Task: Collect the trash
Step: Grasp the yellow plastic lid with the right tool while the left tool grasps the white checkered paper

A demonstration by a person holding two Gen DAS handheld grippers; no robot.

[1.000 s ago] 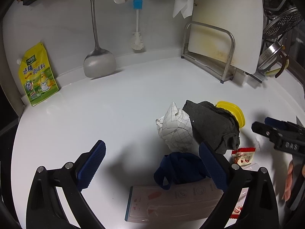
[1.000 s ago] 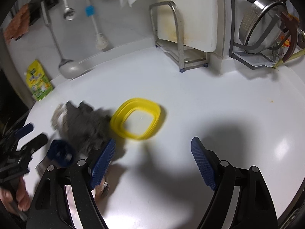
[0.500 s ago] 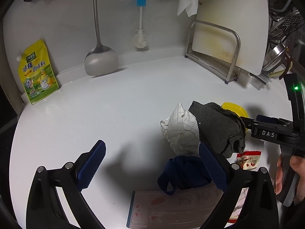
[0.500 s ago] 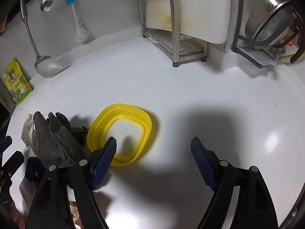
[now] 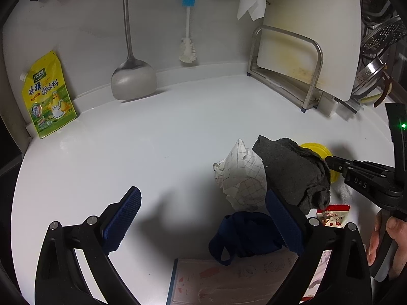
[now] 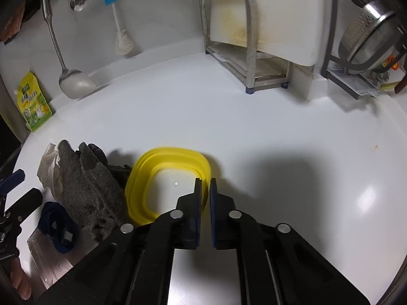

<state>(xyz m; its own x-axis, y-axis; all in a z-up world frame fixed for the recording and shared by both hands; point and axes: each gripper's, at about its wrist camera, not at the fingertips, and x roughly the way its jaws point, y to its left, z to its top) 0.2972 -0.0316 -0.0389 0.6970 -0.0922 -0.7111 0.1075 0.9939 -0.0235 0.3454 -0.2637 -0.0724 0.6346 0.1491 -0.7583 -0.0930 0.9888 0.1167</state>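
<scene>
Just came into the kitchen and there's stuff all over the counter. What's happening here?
A person is clearing trash with a handheld gripper in each hand. The right gripper has just closed its jaws on the near rim of the yellow ring lying on the white counter. The left gripper hangs open over the pile beside it: a grey cloth, crumpled checked paper, a blue strap and a small red wrapper.
</scene>
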